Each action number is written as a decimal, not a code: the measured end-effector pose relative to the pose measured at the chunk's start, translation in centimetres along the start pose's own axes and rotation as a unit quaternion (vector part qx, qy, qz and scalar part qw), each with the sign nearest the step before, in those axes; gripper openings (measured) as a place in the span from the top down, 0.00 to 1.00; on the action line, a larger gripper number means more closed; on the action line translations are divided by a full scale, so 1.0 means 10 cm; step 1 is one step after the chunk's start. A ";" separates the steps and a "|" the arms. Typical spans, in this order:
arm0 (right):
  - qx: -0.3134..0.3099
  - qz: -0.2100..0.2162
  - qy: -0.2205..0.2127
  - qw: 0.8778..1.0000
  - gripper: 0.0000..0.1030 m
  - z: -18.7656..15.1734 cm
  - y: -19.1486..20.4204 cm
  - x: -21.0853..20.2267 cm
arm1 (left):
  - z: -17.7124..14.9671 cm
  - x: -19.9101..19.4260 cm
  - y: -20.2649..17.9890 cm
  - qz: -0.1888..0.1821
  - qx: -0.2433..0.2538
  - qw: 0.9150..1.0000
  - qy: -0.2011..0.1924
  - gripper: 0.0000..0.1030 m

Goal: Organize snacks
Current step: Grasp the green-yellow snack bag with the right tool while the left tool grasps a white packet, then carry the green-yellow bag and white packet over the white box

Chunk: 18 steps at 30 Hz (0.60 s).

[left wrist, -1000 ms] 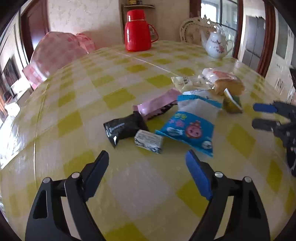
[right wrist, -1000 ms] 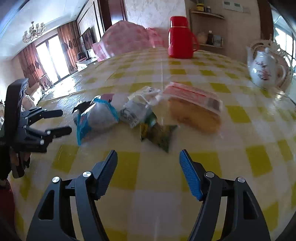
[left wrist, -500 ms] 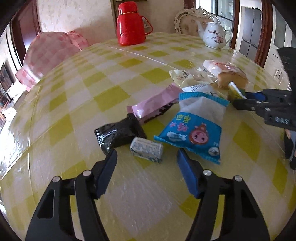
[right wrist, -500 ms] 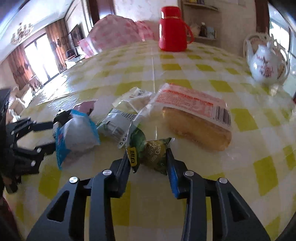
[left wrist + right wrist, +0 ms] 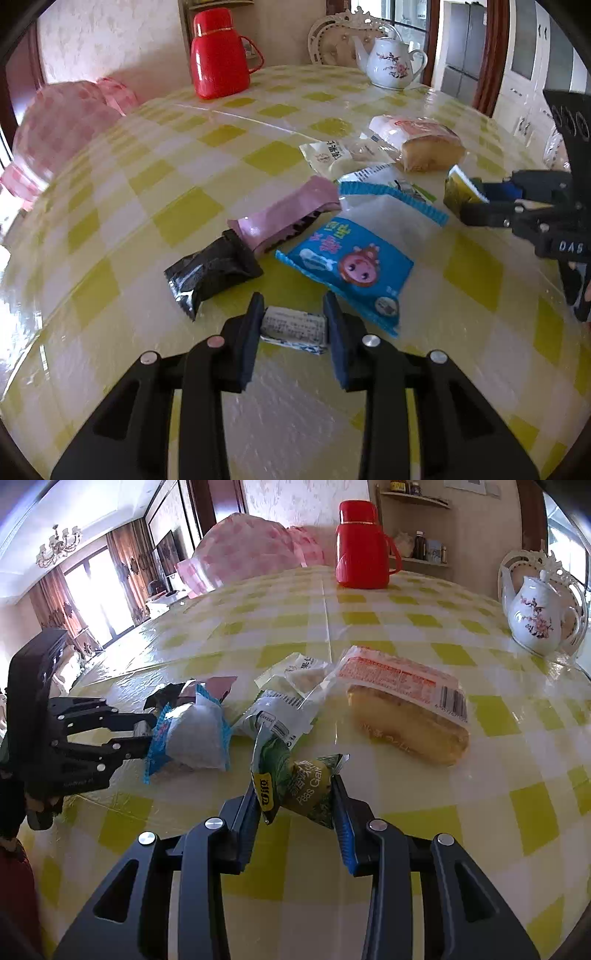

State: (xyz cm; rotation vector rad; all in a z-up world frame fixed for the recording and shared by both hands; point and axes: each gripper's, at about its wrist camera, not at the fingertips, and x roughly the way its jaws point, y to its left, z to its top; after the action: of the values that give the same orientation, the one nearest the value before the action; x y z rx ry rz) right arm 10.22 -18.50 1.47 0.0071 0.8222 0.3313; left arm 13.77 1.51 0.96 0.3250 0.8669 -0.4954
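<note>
Both grippers have closed since a second ago, when each stood wide open short of the snack pile. Now the left gripper (image 5: 293, 325) is clamped on a small white rectangular packet with blue print (image 5: 293, 328), which lies on the yellow-and-white checked bench (image 5: 184, 218) just in front of a black foil wrapper (image 5: 212, 271) and a blue-and-white pouch with a cartoon face (image 5: 351, 266). On the other side, the right gripper (image 5: 295, 797) pinches a green crinkled pea-snack bag (image 5: 299, 781) between its pads, near a clear-wrapped sponge cake (image 5: 406, 716). A pink wrapped bar (image 5: 288, 218) lies against the black wrapper. Farther back stand a red thermos jug (image 5: 218, 55) and a white floral teapot (image 5: 391, 64).
</note>
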 end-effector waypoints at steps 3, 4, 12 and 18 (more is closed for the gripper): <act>0.005 -0.003 -0.004 1.000 0.65 -0.01 -0.01 -0.04 | -0.03 -0.08 -0.06 0.013 -0.007 1.000 -0.009 0.68; 0.007 -0.003 -0.005 1.000 0.65 -0.02 -0.02 -0.05 | -0.03 -0.10 -0.08 0.020 -0.007 1.000 -0.012 0.68; 0.040 0.001 -0.023 0.999 0.65 -0.06 -0.11 -0.20 | -0.06 -0.35 -0.30 0.065 -0.049 0.995 -0.059 0.68; 0.046 0.019 -0.039 0.998 0.65 -0.17 0.00 -0.39 | -0.17 -0.60 -0.38 0.077 -0.099 0.987 -0.102 0.68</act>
State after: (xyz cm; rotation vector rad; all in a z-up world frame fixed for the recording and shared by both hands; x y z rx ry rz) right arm 6.52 -19.80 3.08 0.1206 0.7605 0.3273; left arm 7.32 0.79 4.38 0.1537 0.6783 -0.2910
